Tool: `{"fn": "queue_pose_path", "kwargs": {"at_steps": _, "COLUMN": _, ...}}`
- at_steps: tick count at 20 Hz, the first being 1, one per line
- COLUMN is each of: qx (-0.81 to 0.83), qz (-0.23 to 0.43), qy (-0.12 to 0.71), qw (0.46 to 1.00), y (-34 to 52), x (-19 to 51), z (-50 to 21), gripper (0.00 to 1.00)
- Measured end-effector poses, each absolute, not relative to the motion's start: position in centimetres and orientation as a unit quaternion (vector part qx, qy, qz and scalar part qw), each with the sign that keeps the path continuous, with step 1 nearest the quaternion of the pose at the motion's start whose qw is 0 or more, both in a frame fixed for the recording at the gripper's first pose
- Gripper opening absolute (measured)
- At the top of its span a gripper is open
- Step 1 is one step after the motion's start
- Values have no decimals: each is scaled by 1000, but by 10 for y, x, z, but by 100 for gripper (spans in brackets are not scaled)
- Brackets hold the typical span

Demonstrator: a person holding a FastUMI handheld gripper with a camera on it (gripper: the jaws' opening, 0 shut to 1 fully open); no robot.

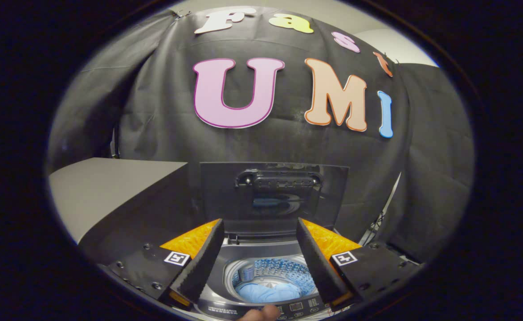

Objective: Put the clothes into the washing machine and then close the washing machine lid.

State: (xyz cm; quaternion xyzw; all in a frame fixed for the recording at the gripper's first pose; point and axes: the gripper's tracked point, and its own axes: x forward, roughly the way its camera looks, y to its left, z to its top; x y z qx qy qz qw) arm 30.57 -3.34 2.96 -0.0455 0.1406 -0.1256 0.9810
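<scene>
Hovering above the washing machine, the gripper points forward and slightly downward, its two fingers spread wide apart with nothing between them but air. Framed in the gap between the fingers is the round drum opening, and at the bottom of it lies a light blue piece of clothing, crumpled against the perforated drum wall. The washing machine lid stands upright beyond the fingertips, swung fully back (its glossy inner face reflects the drum), with a dark handle block near its top edge. Just below the drum opening sits the control panel, and a fingertip of a person's hand rests at the panel's near edge. To the left of the machine a grey table surface stretches back toward the black cloth wall.
</scene>
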Motion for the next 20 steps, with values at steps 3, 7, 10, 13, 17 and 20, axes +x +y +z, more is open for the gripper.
{"fn": "queue_pose_path", "kwargs": {"at_steps": 3, "qx": -37, "qz": -127, "qy": 140, "qw": 981, "y": -31, "x": 304, "z": 27, "gripper": 100}}
{"fn": "queue_pose_path", "kwargs": {"at_steps": 7, "qx": -31, "qz": -130, "qy": 139, "qw": 981, "y": -30, "x": 300, "z": 21, "gripper": 100}}
{"fn": "queue_pose_path", "kwargs": {"at_steps": 10, "qx": -42, "qz": -128, "qy": 125, "qw": 983, "y": -28, "x": 305, "z": 30, "gripper": 100}}
{"fn": "queue_pose_path", "kwargs": {"at_steps": 13, "qx": -48, "qz": -125, "qy": 119, "qw": 984, "y": -28, "x": 307, "z": 39, "gripper": 100}}
{"fn": "queue_pose_path", "kwargs": {"at_steps": 17, "qx": -51, "qz": -122, "qy": 100, "qw": 986, "y": -28, "x": 306, "z": 55, "gripper": 100}}
{"fn": "queue_pose_path", "kwargs": {"at_steps": 20, "qx": -49, "qz": -123, "qy": 88, "qw": 987, "y": -30, "x": 308, "z": 64, "gripper": 99}}
